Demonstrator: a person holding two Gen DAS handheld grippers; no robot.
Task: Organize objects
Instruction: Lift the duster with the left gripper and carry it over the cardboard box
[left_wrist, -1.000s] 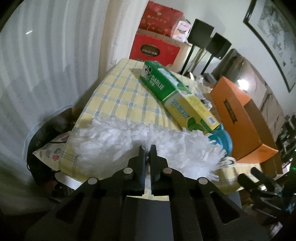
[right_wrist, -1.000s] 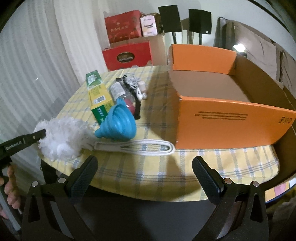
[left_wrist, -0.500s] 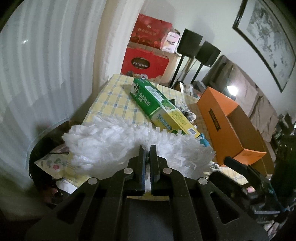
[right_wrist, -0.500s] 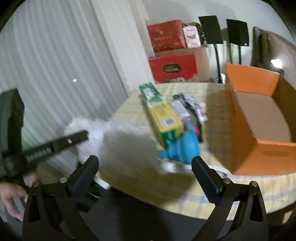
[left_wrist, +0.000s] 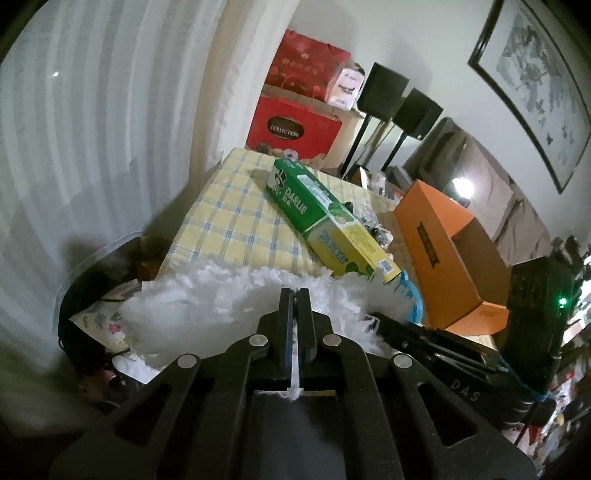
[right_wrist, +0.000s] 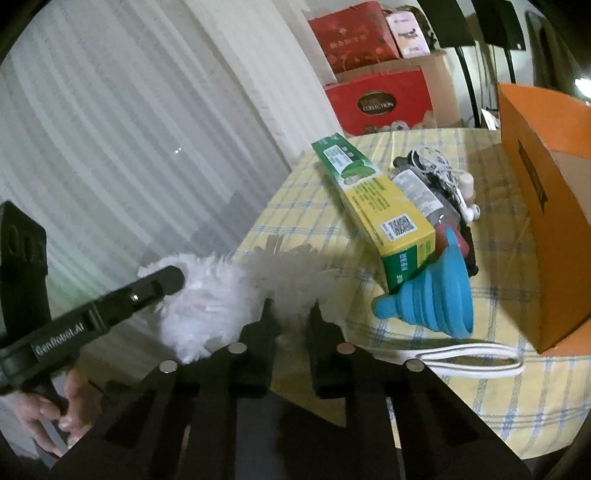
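A white fluffy duster (left_wrist: 221, 302) lies at the near left edge of the yellow checked table (left_wrist: 236, 210). My left gripper (left_wrist: 294, 295) is shut on the duster's head. In the right wrist view the duster (right_wrist: 236, 295) has a white loop handle (right_wrist: 476, 360) lying on the table (right_wrist: 314, 218). My right gripper (right_wrist: 290, 306) has narrowed around the fluffy head, a gap still showing between its fingers. The left gripper (right_wrist: 166, 280) shows there too.
A green and yellow Darlie box (right_wrist: 376, 199), a blue funnel (right_wrist: 439, 302), a bottle (right_wrist: 421, 195) and tangled cables (right_wrist: 439, 166) lie mid-table. An open orange box (right_wrist: 546, 206) stands at the right. Red gift bags (left_wrist: 295, 125) stand behind; curtains are on the left.
My right gripper swung left to the duster head and its fingers closed from wide open to a narrow gap. My left gripper stayed shut on the duster and lifted slightly.
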